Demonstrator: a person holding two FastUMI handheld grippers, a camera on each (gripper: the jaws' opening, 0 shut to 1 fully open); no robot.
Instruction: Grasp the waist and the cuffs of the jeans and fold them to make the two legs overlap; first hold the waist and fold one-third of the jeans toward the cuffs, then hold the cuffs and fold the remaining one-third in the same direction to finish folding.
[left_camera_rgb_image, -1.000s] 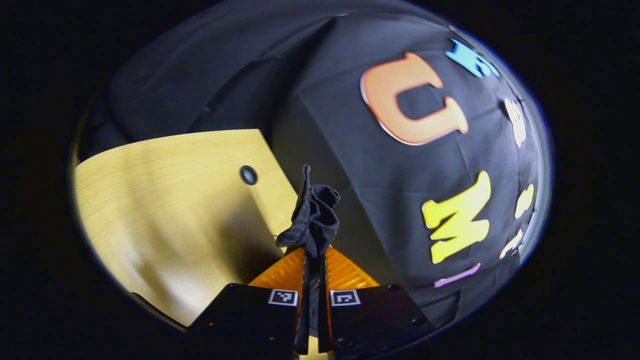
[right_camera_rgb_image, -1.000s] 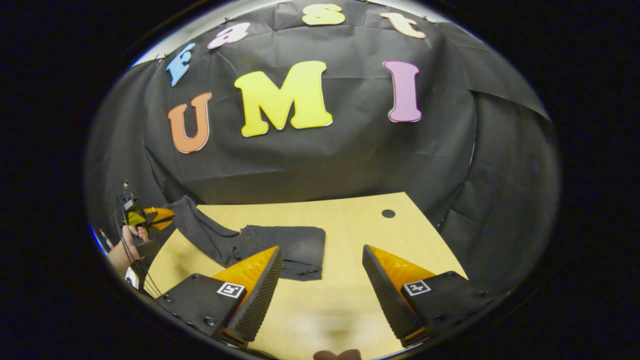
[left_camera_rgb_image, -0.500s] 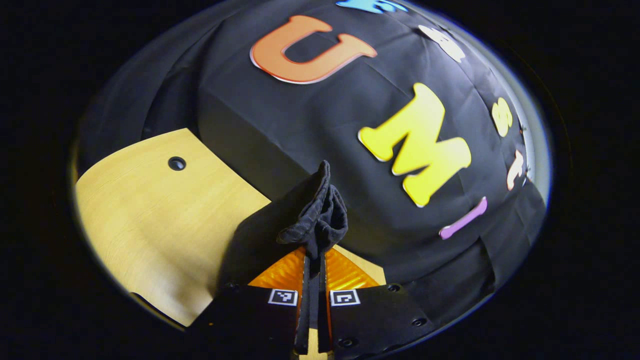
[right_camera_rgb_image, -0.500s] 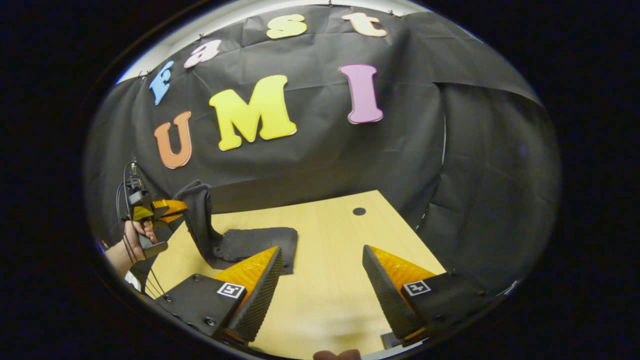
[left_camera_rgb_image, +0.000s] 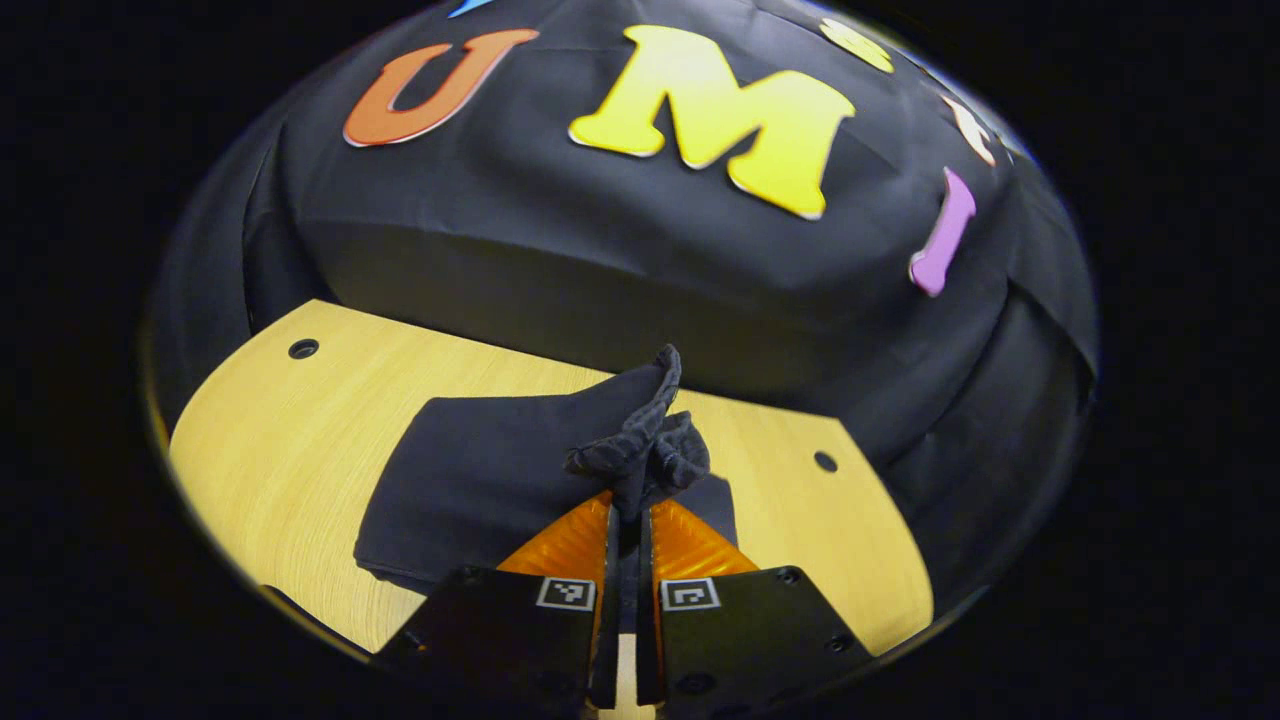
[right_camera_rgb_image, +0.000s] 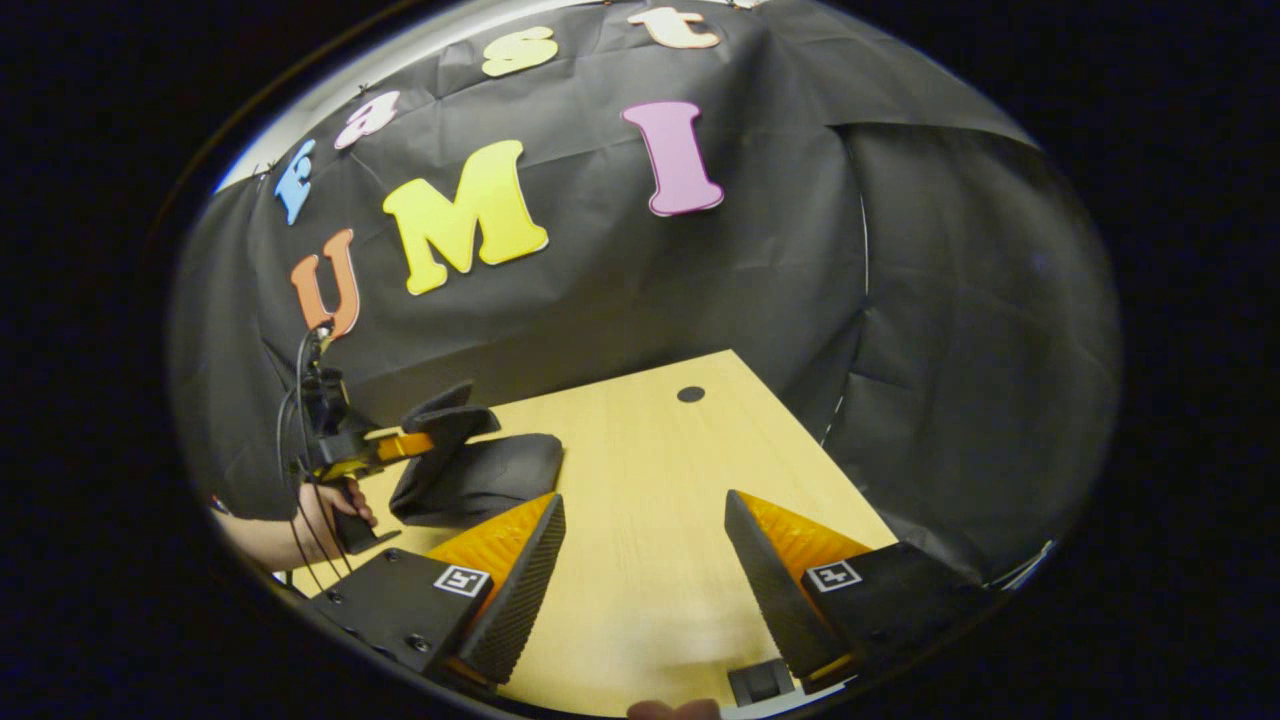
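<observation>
Dark charcoal denim jeans (left_camera_rgb_image: 480, 480) lie folded into a thick pad on the pale wooden table (left_camera_rgb_image: 270, 450), toward its left side as the right gripper view has it, with the free end lifted off the pile. Seen in the left gripper view, the left gripper (left_camera_rgb_image: 627, 520) has its two orange fingers pressed together on a bunched wad of that lifted fabric, which rises just past the tips above the folded layers. In the right gripper view the same gripper (right_camera_rgb_image: 415, 443) is held by a hand (right_camera_rgb_image: 335, 505) at the table's left edge, the pinched cloth arching over the pad (right_camera_rgb_image: 480, 475). Farther right, the right gripper (right_camera_rgb_image: 645, 560) hangs over bare wood near the front edge, its ribbed black-and-orange fingers (right_camera_rgb_image: 515, 590) spread wide, holding nothing, well apart from the jeans.
</observation>
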